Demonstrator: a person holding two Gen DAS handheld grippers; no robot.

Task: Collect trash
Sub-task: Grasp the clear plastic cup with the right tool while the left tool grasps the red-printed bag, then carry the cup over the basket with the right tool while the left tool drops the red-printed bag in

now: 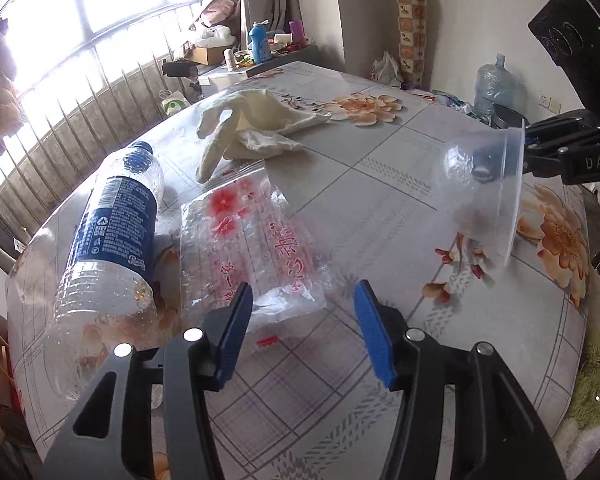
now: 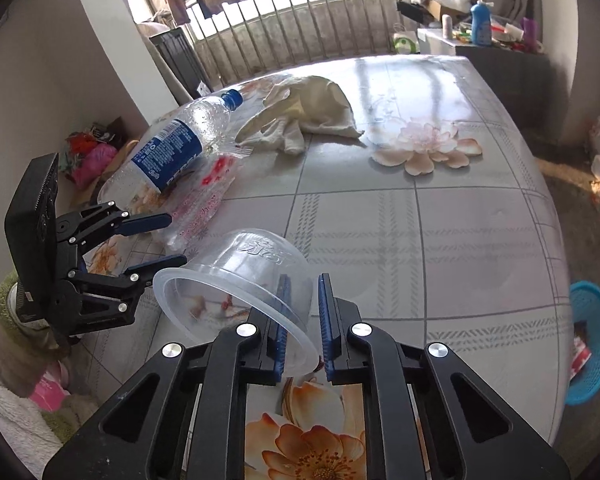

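While the right gripper [image 2: 303, 326] pinches only the thin rim of a clear plastic bowl [image 2: 236, 276], tipped on its side above the floral table [image 2: 440, 220], the bowl could flex and slip free; the left gripper [image 1: 300, 332] hovers with jaws apart and empty over a crinkled plastic bag [image 1: 256, 236], beside a lying water bottle [image 1: 116, 232]; closing there might nudge the bottle off the near edge; the blue basket [image 2: 594, 340] sits on the floor, well apart.
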